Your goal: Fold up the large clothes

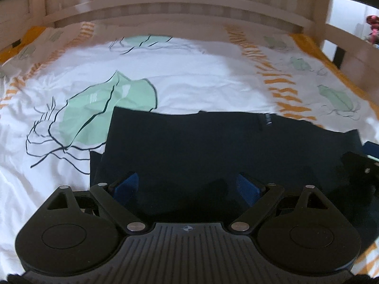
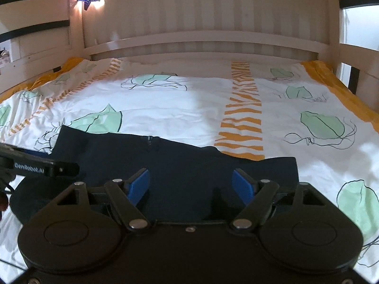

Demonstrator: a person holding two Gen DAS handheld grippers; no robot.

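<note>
A white bedcover printed with green leaves and orange stripes (image 2: 189, 108) fills both frames, below a pale wooden slatted headboard (image 2: 203, 21). A folded dark navy garment (image 1: 213, 146) lies flat across lower centre. The left gripper (image 1: 189, 184) and the right gripper (image 2: 190, 183) hover over it, blue pads spread wide, gripping nothing.

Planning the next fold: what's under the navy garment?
The navy garment lies on the leaf-print duvet, partly covering a green leaf. Whatever else lies beneath is hidden.
</note>
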